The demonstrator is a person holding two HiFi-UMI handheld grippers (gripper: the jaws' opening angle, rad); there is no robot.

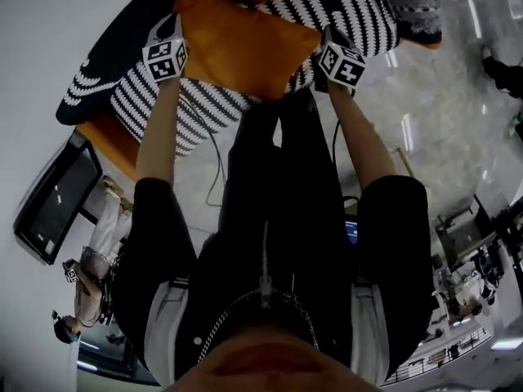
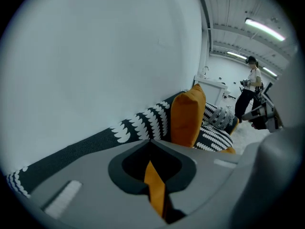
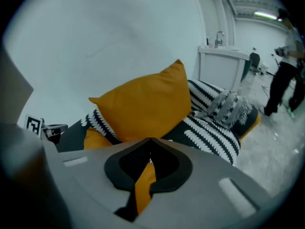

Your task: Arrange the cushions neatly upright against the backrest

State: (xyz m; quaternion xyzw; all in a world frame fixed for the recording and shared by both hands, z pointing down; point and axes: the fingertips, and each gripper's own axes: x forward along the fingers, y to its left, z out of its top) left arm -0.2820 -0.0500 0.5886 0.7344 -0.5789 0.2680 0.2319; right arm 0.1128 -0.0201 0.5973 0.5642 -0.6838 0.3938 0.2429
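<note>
We hold one orange cushion in the air between both grippers, above the black-and-white patterned sofa. In the head view the left gripper grips the cushion at its 9 o'clock corner and the right gripper grips it at its 3 o'clock corner, so the cushion spans the gap between them. In the left gripper view the jaws are closed tight on a thin fold of orange fabric, which runs down between them towards 6 o'clock. The right gripper view shows the same: its jaws are pinched together on a strip of orange fabric. Beyond the held cushion, at its 12 o'clock in the head view, a second orange cushion stands on the seat against the patterned backrest. A grey patterned cushion lies on the seat at that second cushion's 3 o'clock in the right gripper view.
</note>
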